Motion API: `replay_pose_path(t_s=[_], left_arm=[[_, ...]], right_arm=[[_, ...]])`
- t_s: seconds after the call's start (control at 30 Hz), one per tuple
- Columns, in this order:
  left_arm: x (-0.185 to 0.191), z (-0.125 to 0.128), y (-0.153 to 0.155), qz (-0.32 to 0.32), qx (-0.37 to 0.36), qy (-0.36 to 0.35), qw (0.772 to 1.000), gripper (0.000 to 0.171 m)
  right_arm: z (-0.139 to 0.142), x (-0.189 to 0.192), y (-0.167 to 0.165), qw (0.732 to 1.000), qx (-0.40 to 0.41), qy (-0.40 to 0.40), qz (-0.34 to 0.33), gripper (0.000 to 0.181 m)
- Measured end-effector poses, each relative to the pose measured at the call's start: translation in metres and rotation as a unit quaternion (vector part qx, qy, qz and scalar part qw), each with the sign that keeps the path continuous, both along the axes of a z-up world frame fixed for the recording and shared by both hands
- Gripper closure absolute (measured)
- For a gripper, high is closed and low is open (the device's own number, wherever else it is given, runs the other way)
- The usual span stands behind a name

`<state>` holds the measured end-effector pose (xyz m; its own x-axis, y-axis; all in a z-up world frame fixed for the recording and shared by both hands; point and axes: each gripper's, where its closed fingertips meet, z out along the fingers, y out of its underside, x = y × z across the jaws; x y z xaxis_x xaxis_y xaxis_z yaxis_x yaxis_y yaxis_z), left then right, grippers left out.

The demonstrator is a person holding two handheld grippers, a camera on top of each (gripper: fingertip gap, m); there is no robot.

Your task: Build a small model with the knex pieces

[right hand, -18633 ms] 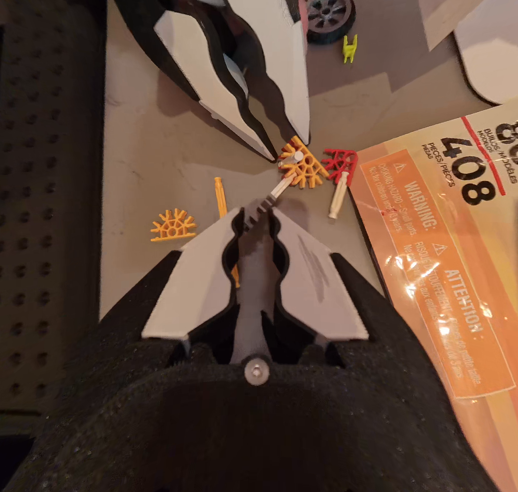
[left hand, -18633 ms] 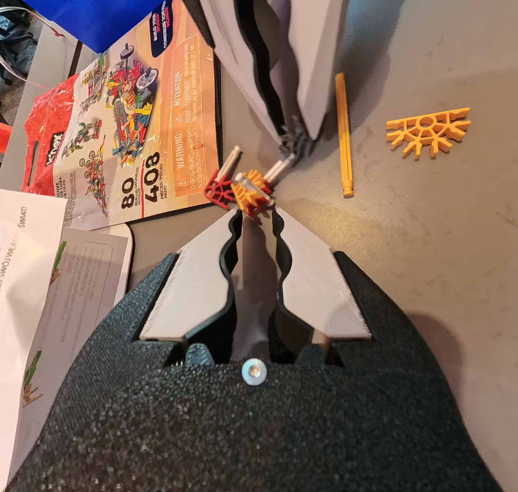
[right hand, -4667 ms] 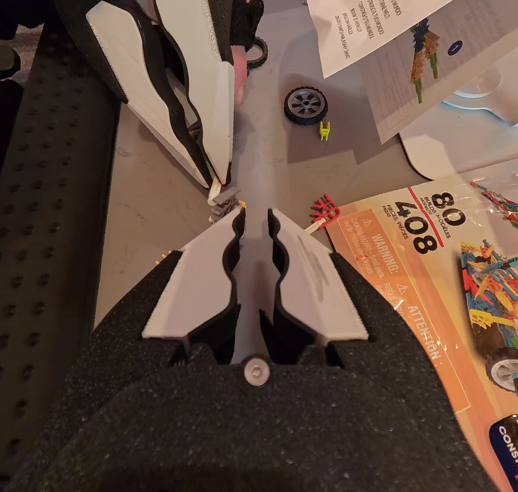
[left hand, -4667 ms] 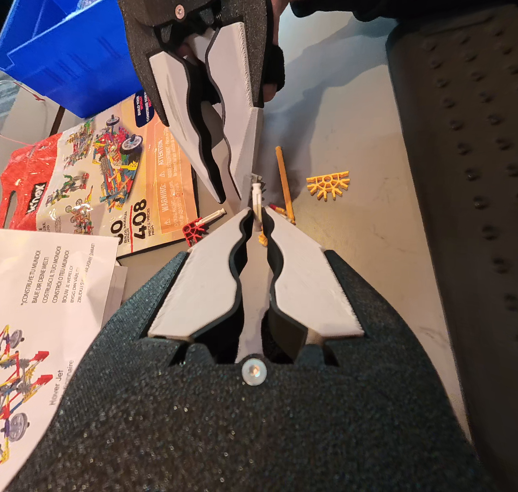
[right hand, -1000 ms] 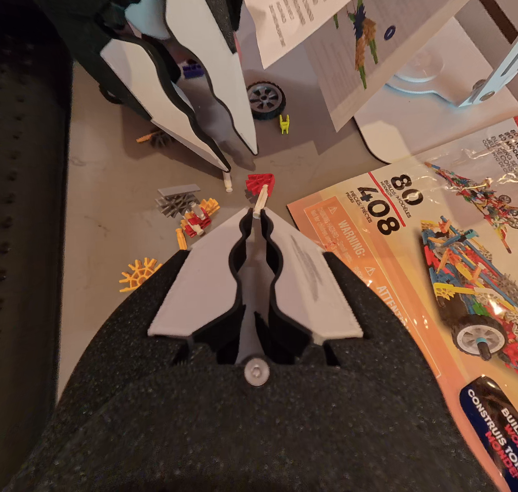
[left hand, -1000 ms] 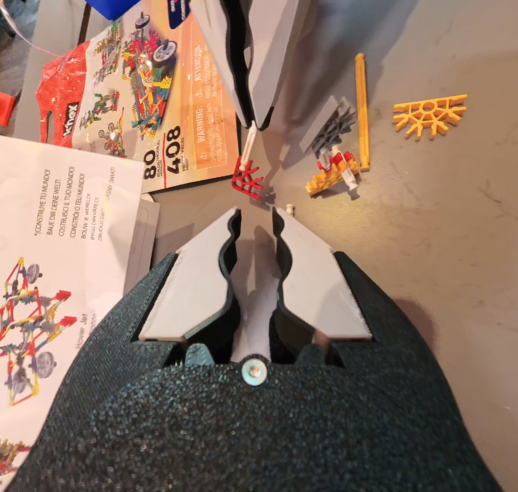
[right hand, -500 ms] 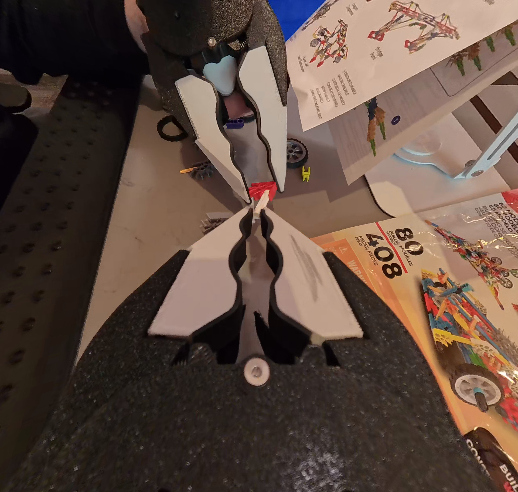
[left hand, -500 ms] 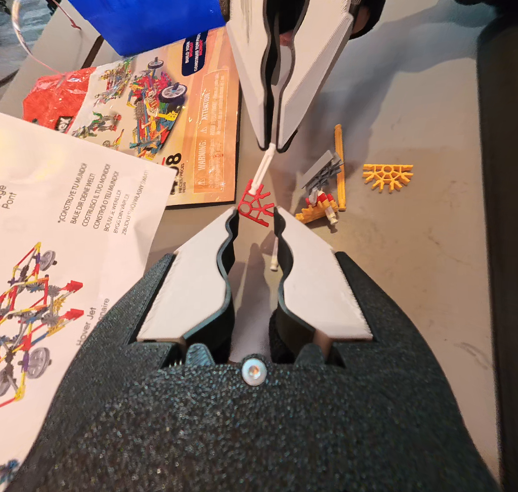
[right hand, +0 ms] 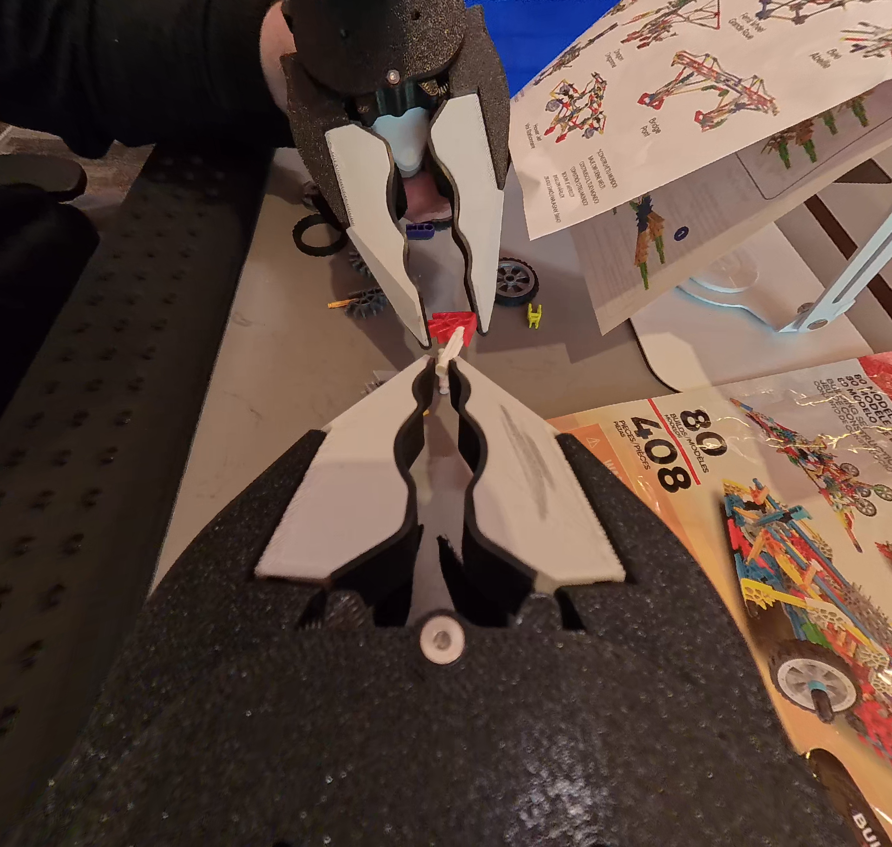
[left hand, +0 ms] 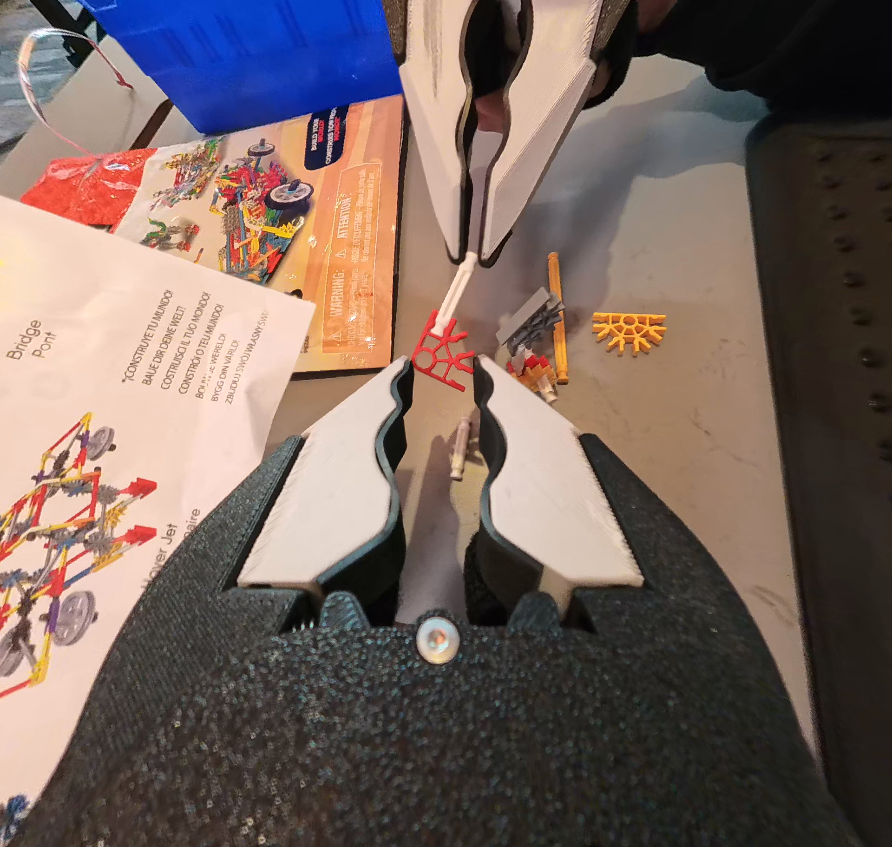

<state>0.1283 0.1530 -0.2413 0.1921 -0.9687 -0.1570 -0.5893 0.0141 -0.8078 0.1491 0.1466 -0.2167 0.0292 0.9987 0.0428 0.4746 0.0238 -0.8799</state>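
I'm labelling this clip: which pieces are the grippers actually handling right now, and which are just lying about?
In hand:
- white rod, clamped by the right gripper
- red connector on the rod's end, flanked by the open left gripper

Lying about:
- loose pale peg
- yellow rod
- yellow connector
- grey-red-yellow cluster
- wheel
- instruction sheet
- toy bag
- blue bin

Right gripper (right hand: 440,364), earlier by the grey connector, now pinches white rod (left hand: 453,293) and holds it lifted off the table with red connector (left hand: 441,358) on its end. Left gripper (left hand: 443,374) now brackets that connector, fingertips parted. Grey-yellow-red cluster (left hand: 531,346) now lies loose on the table.
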Motion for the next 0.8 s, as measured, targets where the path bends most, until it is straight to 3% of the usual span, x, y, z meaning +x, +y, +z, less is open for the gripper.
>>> replay_pose_path(t_s=[0.8], left_arm=[[0.000,0.022,-0.032,-0.062,-0.063,-0.043,0.995,0.147]], right_arm=[[0.012,-0.002,-0.026,0.998,-0.012,0.025,0.063,0.177]])
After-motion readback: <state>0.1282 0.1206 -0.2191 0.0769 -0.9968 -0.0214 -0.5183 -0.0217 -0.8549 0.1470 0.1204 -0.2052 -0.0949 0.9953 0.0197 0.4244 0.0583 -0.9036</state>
